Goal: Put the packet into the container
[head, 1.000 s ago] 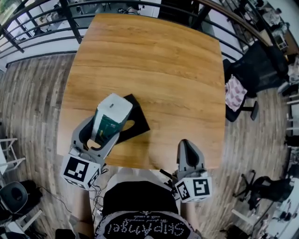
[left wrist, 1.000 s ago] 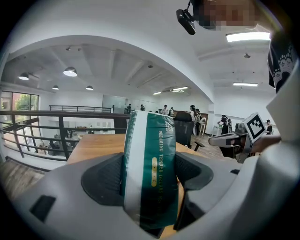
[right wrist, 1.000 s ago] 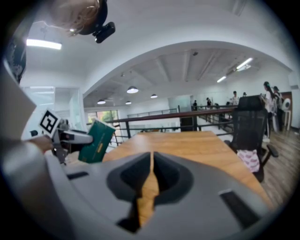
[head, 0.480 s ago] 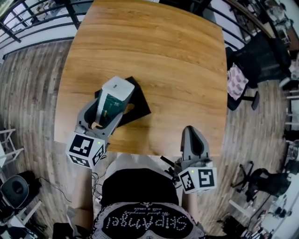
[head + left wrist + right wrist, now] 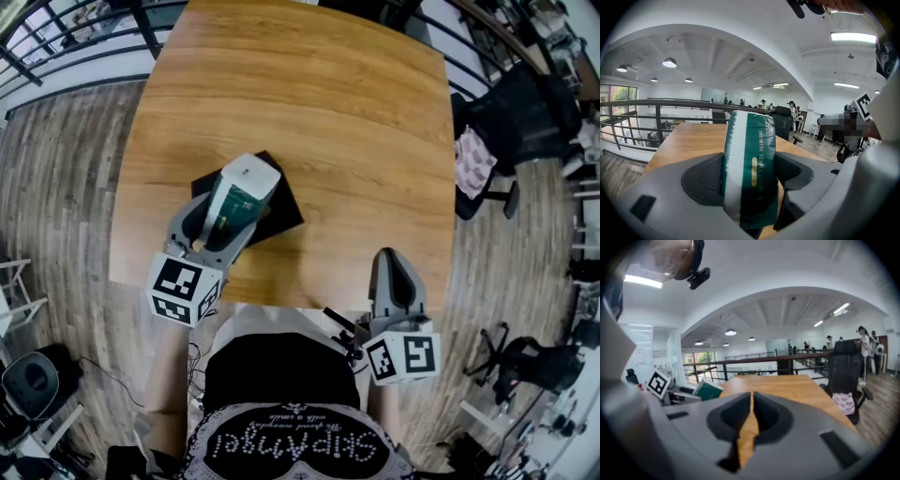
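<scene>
While the L gripper (image 5: 225,217) reaches fwd and rightward from the near-left part of the wooden table (image 5: 319,94), its jaws are clamped on the packet (image 5: 240,187). It's a green-and-white pack, gripped by its lower part, w/ the rest sticking out past the tips. R gripper (image 5: 392,267) hangs over the table's near edge, pointing fwd. Its jaws are pressed together w/ only a sliver of gap and nothing btwn them.

Black container (image 5: 284,204) lies flat on the table right under the packet and the L jaws, so most of it is covered. Can't tell what's inside it, or whether the packet touches it.

Beside the table's right edge stands a black office chair (image 5: 516,122) w/ a pink patterned cloth (image 5: 472,183) on it. Black railing (image 5: 75,42) runs past the far-left side.
</scene>
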Demonstrator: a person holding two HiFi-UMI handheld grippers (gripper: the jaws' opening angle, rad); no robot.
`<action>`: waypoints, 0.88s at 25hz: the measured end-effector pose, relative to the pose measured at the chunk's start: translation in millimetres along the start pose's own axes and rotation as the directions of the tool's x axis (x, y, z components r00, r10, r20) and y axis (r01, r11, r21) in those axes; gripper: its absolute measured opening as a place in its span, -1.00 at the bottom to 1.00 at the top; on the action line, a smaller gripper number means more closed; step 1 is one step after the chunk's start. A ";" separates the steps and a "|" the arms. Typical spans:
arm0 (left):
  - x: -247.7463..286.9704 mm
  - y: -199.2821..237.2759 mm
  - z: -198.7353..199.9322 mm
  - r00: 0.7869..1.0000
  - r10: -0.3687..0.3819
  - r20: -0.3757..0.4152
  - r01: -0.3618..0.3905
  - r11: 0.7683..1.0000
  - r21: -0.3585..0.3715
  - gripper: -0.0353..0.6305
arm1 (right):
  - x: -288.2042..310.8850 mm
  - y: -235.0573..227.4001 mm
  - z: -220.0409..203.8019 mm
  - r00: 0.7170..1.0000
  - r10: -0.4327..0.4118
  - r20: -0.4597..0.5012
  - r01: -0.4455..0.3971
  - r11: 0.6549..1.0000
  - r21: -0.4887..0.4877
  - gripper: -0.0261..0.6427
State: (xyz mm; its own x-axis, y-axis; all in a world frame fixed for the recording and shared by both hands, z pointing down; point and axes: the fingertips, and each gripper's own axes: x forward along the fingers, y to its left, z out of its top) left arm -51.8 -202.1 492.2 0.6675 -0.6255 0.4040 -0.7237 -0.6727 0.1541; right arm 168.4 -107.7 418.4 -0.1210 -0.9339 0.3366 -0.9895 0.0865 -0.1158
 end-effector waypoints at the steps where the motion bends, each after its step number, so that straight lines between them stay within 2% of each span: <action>1: 0.6 -1.0 -2.0 1.000 -0.004 -0.004 0.004 1.000 0.004 0.17 | -1.1 0.9 -0.4 1.000 0.001 0.000 -0.001 1.000 0.000 -0.80; 14: 14.5 -7.8 -22.0 0.995 -0.040 -0.090 0.049 0.994 0.098 0.17 | -4.2 3.0 -2.0 1.000 -0.004 0.002 0.004 1.000 0.009 -0.80; 22: 20.4 -14.6 -40.5 0.983 -0.055 -0.177 0.088 0.979 0.183 0.17 | -2.5 -1.8 -0.3 1.000 -0.005 0.002 0.005 1.000 0.013 -0.80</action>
State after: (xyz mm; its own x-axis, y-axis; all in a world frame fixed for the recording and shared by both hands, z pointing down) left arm -34.7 -189.1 534.7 0.6644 -0.5077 0.5485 -0.6182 -0.7858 0.0215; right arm 170.4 -105.4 418.1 -0.1161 -0.9349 0.3355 -0.9890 0.0775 -0.1262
